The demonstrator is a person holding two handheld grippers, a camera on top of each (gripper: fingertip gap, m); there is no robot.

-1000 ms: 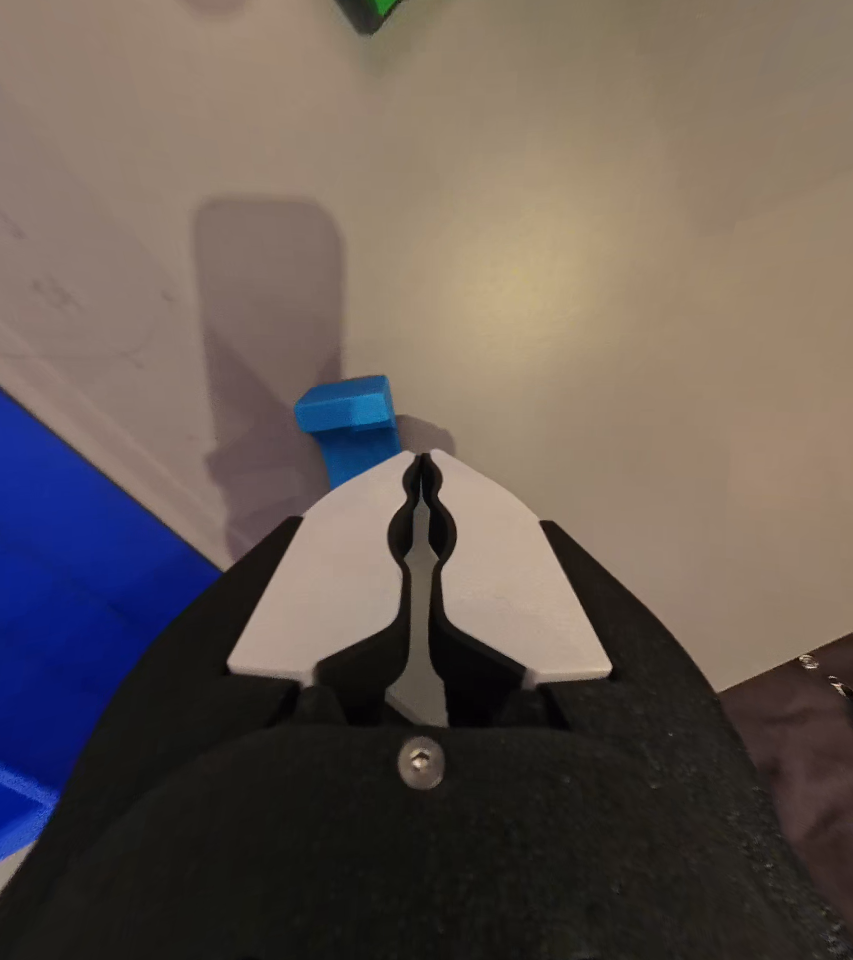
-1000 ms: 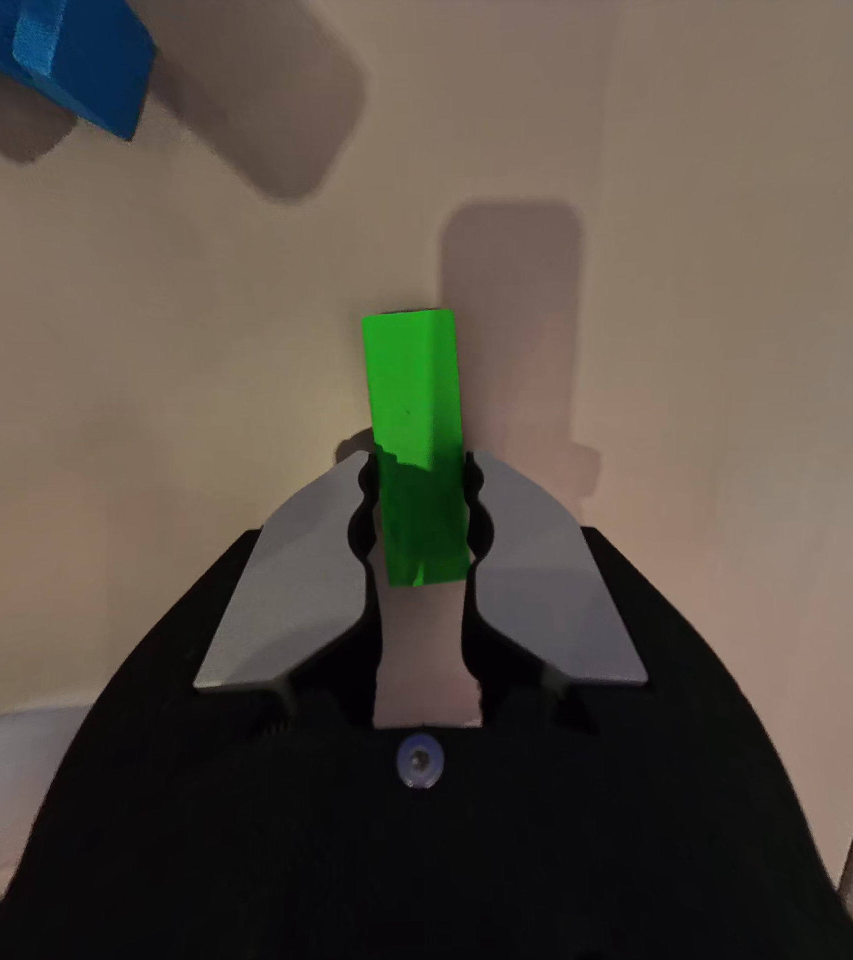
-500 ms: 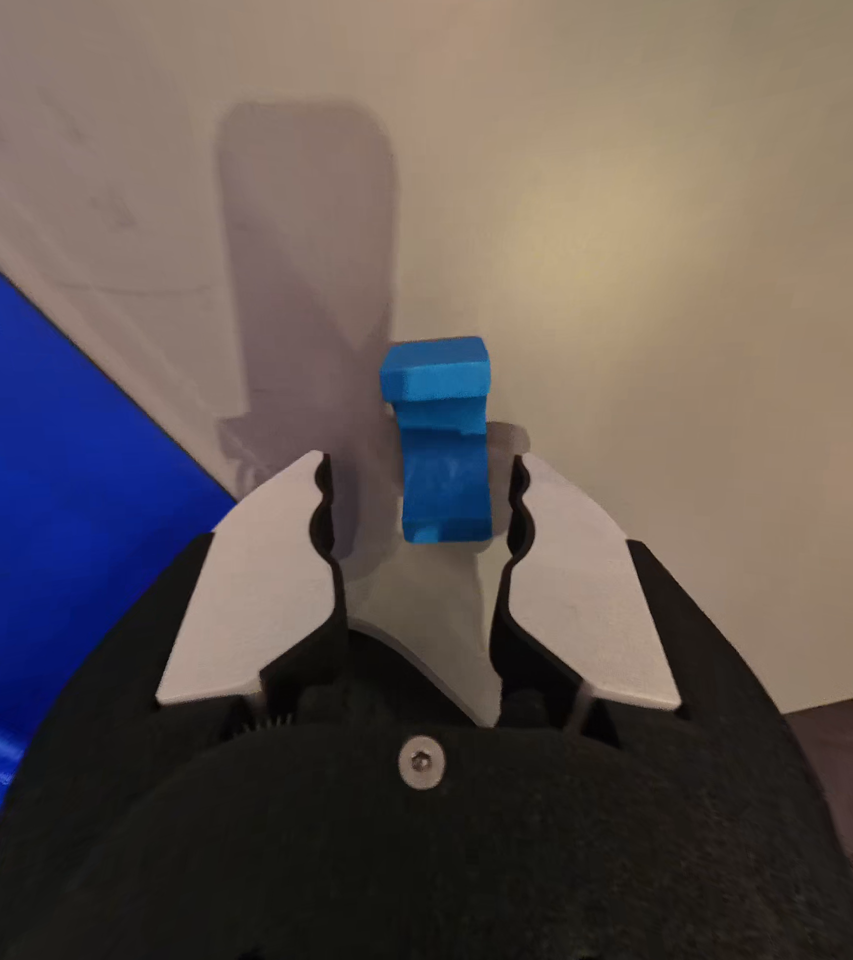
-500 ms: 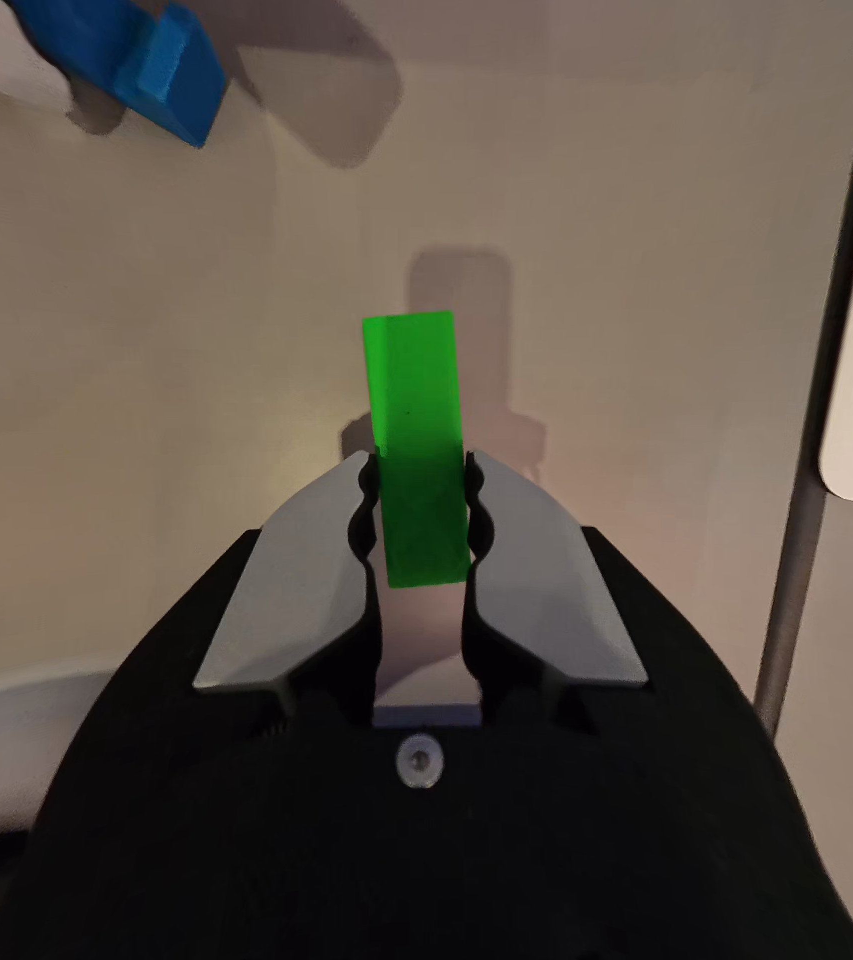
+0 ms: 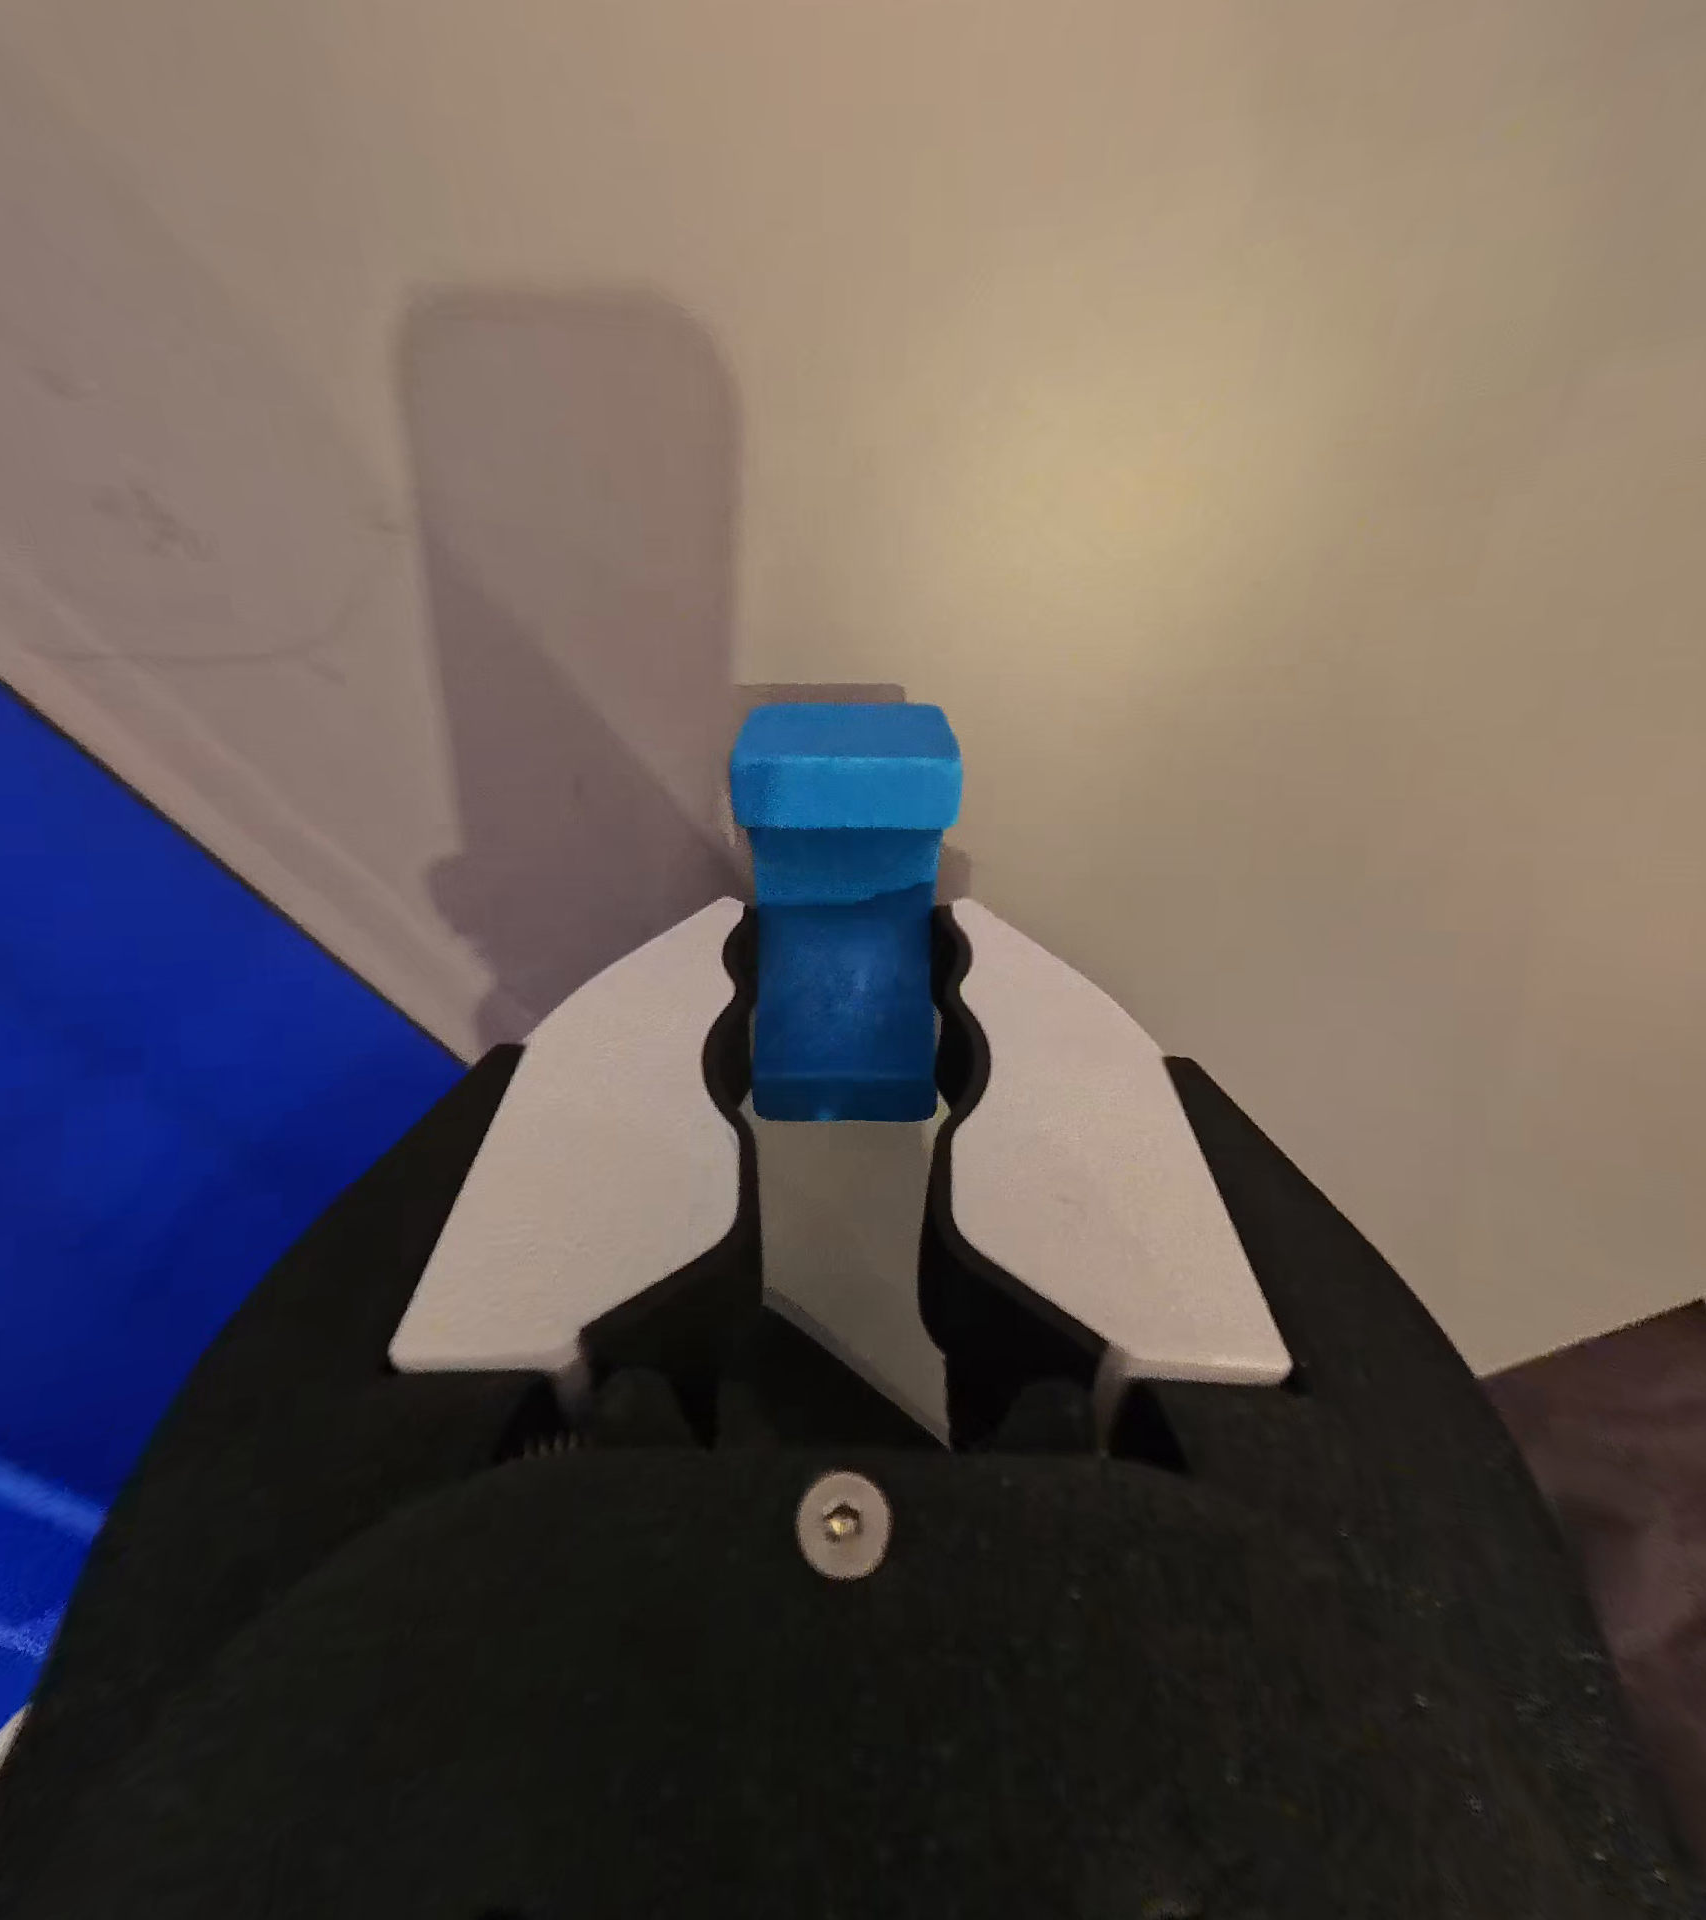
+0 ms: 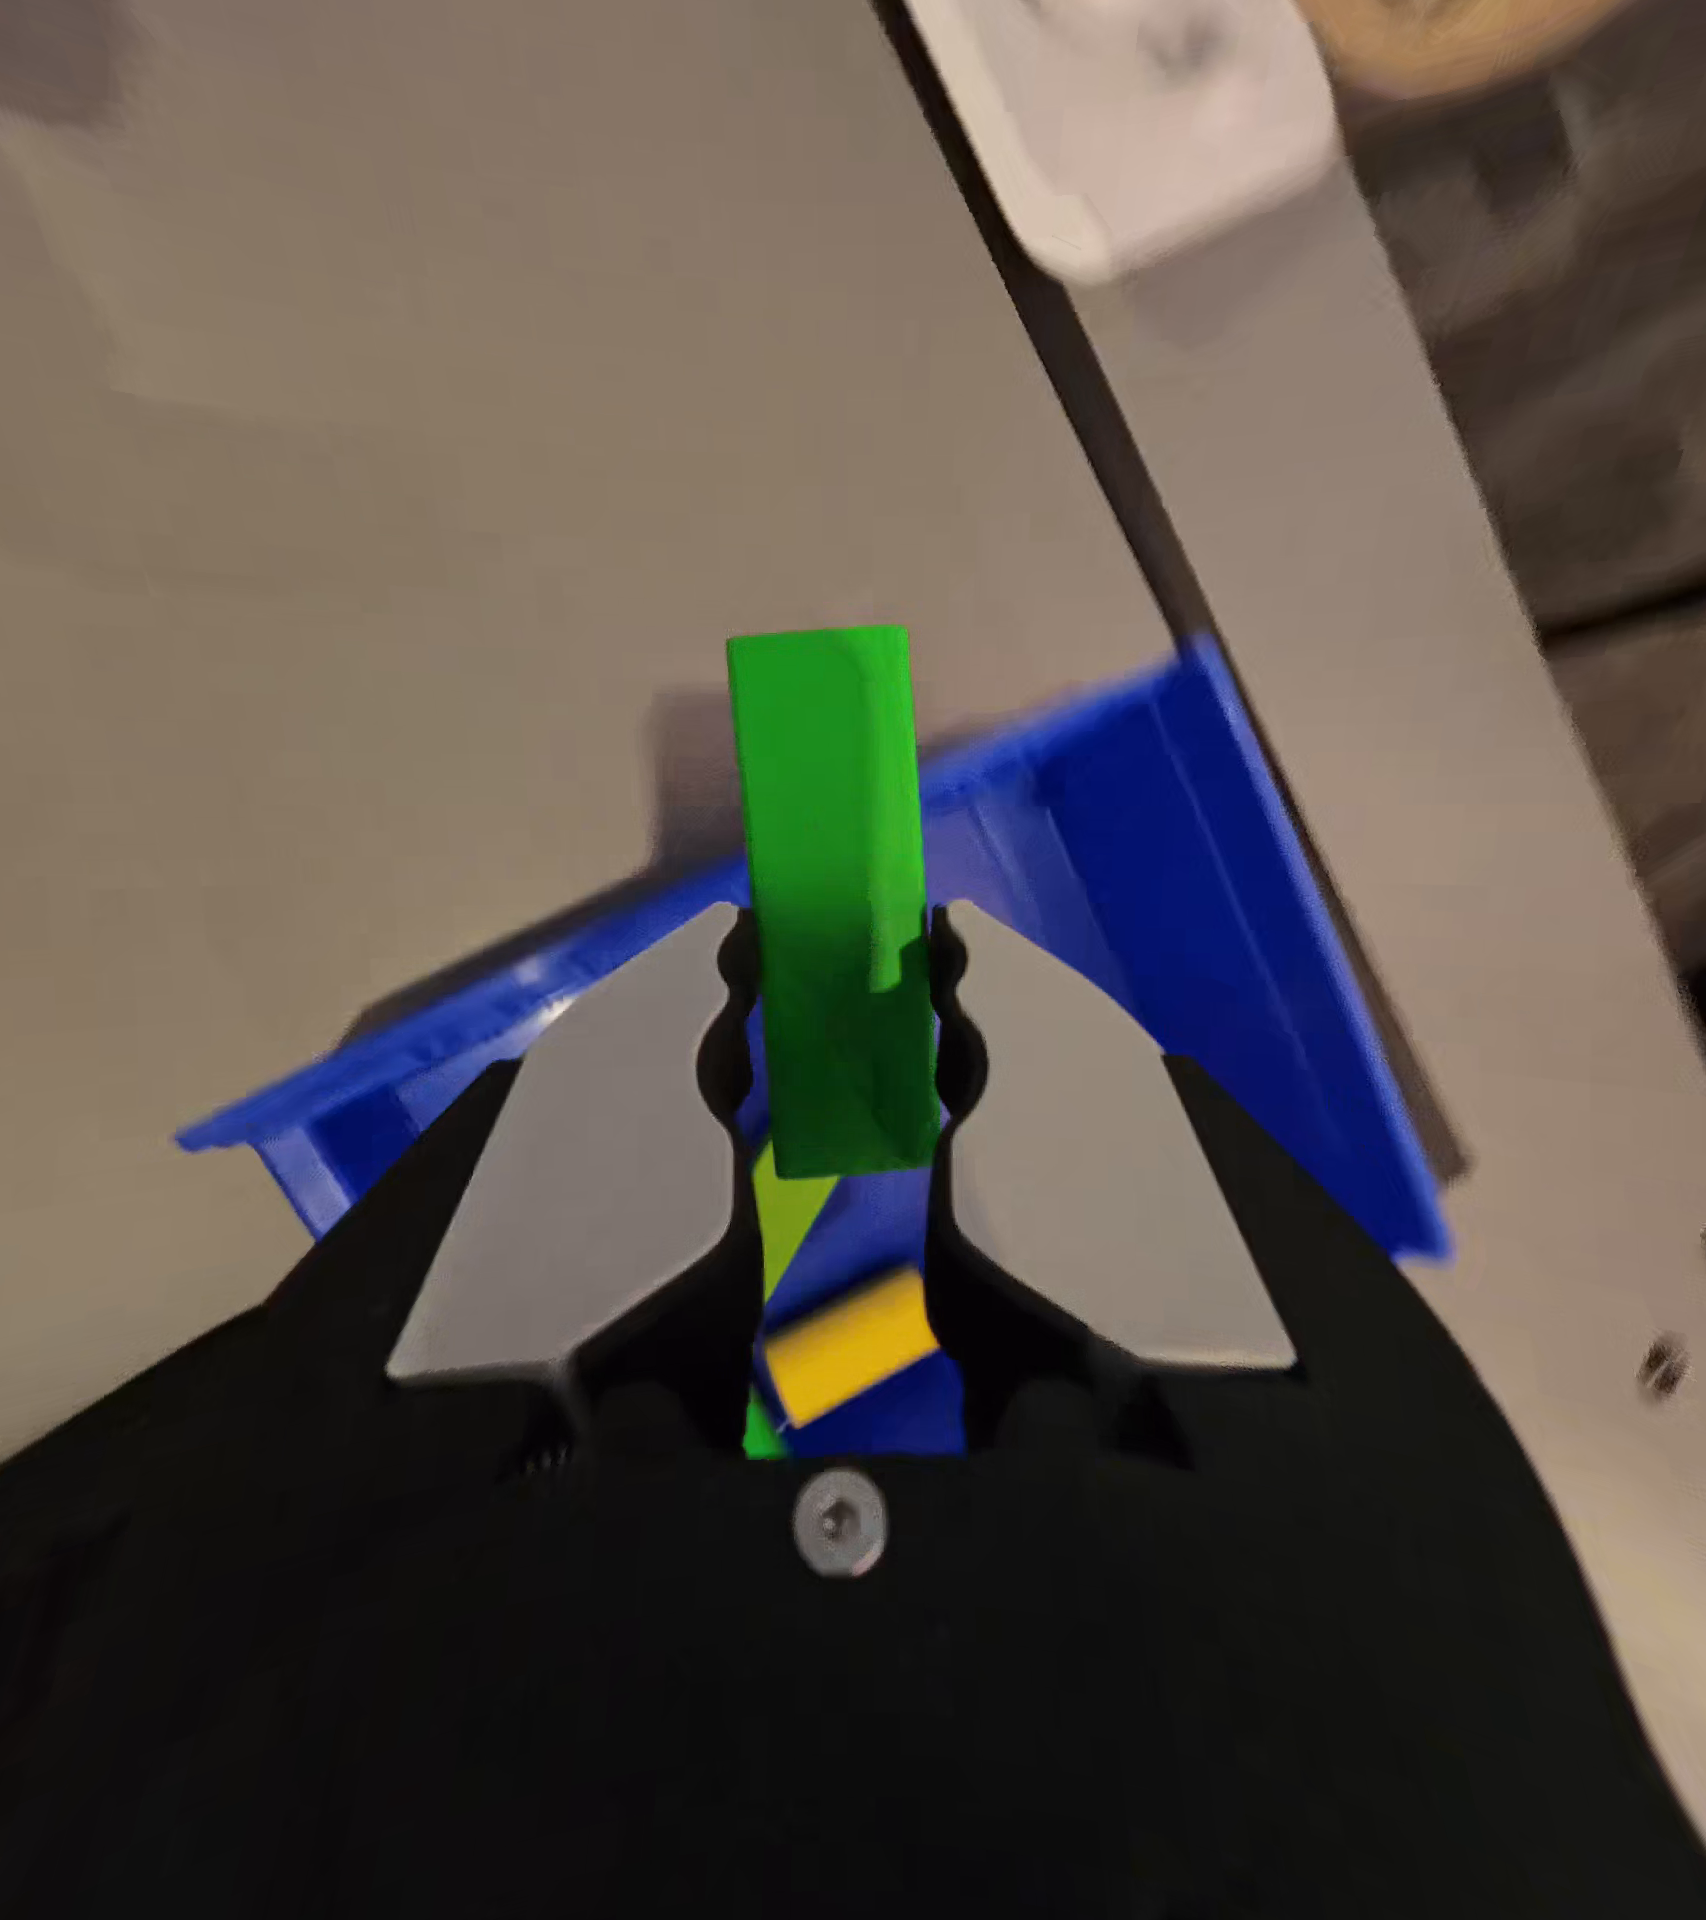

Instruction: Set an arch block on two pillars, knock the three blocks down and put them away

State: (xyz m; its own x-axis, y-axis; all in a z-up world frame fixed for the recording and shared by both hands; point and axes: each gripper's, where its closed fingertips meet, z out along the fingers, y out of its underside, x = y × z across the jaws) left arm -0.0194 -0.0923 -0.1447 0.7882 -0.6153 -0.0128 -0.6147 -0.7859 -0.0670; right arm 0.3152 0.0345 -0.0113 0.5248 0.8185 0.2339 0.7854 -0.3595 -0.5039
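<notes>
arch block [image 5: 841, 935] — light blue | pillar [image 6: 828, 883] — green | bin [image 6: 1192, 852] blue

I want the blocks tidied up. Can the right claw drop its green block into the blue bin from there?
Probably yes. The right claw holds the green block over the open blue bin, with nothing seen between.

A yellow cylinder [image 6: 844, 1359] lies beside a lime wedge [image 6: 789, 1221].

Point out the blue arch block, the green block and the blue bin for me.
blue arch block [image 5: 844, 997]: left wrist view, its middle face between the claw fingers.
green block [image 6: 828, 831]: right wrist view, its upper face.
blue bin [image 6: 1192, 883]: right wrist view, its far wall.
</notes>
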